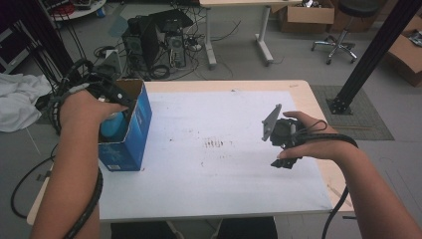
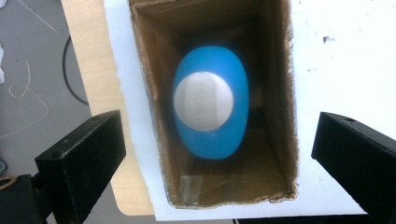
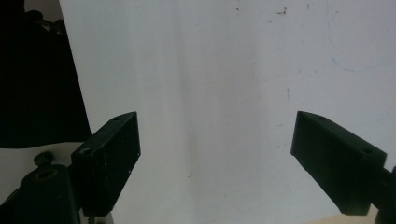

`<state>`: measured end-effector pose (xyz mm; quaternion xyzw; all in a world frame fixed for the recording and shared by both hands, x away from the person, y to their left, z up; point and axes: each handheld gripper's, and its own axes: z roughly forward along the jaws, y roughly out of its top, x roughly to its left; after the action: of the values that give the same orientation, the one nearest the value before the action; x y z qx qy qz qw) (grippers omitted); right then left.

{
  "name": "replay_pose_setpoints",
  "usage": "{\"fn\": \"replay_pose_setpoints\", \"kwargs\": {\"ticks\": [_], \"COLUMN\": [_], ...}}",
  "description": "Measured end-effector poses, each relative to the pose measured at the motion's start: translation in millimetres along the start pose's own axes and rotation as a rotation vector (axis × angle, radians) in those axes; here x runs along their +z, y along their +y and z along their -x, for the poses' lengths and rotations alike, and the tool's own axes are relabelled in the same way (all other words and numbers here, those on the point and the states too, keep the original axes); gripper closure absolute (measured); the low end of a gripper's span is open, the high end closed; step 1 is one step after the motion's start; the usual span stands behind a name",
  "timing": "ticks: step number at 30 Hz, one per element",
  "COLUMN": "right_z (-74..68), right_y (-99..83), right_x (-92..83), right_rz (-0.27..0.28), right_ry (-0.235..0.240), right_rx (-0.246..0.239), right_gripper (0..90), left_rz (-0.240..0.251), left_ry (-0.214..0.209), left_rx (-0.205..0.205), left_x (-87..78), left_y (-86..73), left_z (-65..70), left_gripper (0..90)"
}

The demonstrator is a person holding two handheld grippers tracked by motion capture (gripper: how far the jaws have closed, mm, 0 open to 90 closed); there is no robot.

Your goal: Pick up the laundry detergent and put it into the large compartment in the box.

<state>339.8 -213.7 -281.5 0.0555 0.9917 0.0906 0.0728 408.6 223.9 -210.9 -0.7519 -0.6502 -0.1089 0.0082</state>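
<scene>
One blue ball point(image 2: 210, 109) with a white disc lies boxed beneath the left hand-held gripper's point(image 2: 219, 154) wide jaws.

I see a blue bottle point(image 2: 211, 105) with a round white cap point(image 2: 203, 101) standing upright inside an open-topped blue cardboard box point(image 1: 130, 130). The cap faces straight up, and the bottle sits toward the 12 o'clock end of the box's brown interior. The box stands upright at the counter's 9 o'clock edge.
</scene>
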Motion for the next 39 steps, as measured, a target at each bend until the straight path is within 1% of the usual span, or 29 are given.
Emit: {"fn": "replay_pose_setpoints", "kwargs": {"ticks": [6,10,14,16,18,19,20,21,23,24,26,29,30,33,35,36,38,39], "right_z": [-0.5,0.0,1.8,2.6,3.5,4.0,4.3,4.5,4.8,5.0,5.5,6.2,6.5,7.9,9.1,9.6,10.2,10.6], "right_y": [0.4,1.0,2.1,3.1,4.2,4.7,5.3,5.9,7.0,7.5,8.6,10.0,10.1,10.2,10.1,10.1,10.7,11.0], "right_x": [-0.8,-2.4,-4.0,-4.5,-4.5,-4.2,-3.9,-3.4,-2.7,-2.2,-1.5,-1.5,-1.5,-1.9,-2.2,-2.2,-3.1,-3.2], "right_rz": [0.001,-0.001,-0.004,-0.004,-0.005,-0.006,-0.008,-0.010,-0.015,-0.014,-0.019,-0.021,-0.022,-0.027,-0.032,-0.032,-0.041,-0.041], "right_ry": [0.001,0.001,-0.001,0.001,0.003,0.004,0.005,0.008,0.012,0.013,0.016,0.018,0.019,0.022,0.023,0.024,0.026,0.028], "right_rx": [-0.002,-0.002,-0.002,-0.003,-0.003,-0.004,-0.005,-0.007,-0.010,-0.009,-0.010,-0.013,-0.012,-0.010,-0.007,-0.005,0.001,0.001], "right_gripper": [15.9,15.9,15.9,15.9,15.9,15.9,15.9,15.9,15.9,15.9,15.9,15.9,15.8,15.9,15.9,15.9,15.9,15.9], "left_rz": [0.005,0.024,0.051,0.071,0.101,0.120,0.128,0.129,0.133,0.133,0.119,0.122,0.122,0.126,0.129,0.122,0.115,0.107], "left_ry": [-0.006,-0.019,-0.031,-0.048,-0.073,-0.096,-0.126,-0.154,-0.165,-0.171,-0.189,-0.216,-0.231,-0.257,-0.270,-0.283,-0.284,-0.292], "left_rx": [0.024,0.066,0.149,0.209,0.284,0.330,0.374,0.410,0.495,0.527,0.611,0.698,0.728,0.825,0.881,0.905,0.953,0.973], "left_x": [-7.2,-15.6,-25.5,-30.4,-35.1,-36.6,-37.7,-37.9,-37.6,-36.7,-36.1,-37.1,-37.6,-39.1,-39.9,-39.6,-39.2,-39.0], "left_y": [0.1,0.9,2.2,2.7,2.6,2.0,1.1,0.1,-2.1,-3.5,-6.3,-10.6,-12.4,-18.3,-21.8,-23.3,-26.8,-28.6], "left_z": [6.2,15.2,29.1,38.4,49.8,56.6,63.0,68.9,81.3,87.8,99.1,110.4,113.8,123.0,128.5,130.9,136.0,138.4], "left_gripper": [0.3,0.1,0.1,0.1,0.1,0.1,0.1,0.1,0.1,0.1,0.1,0.1,0.1,0.1,0.1,0.1,0.1,0.1]}}
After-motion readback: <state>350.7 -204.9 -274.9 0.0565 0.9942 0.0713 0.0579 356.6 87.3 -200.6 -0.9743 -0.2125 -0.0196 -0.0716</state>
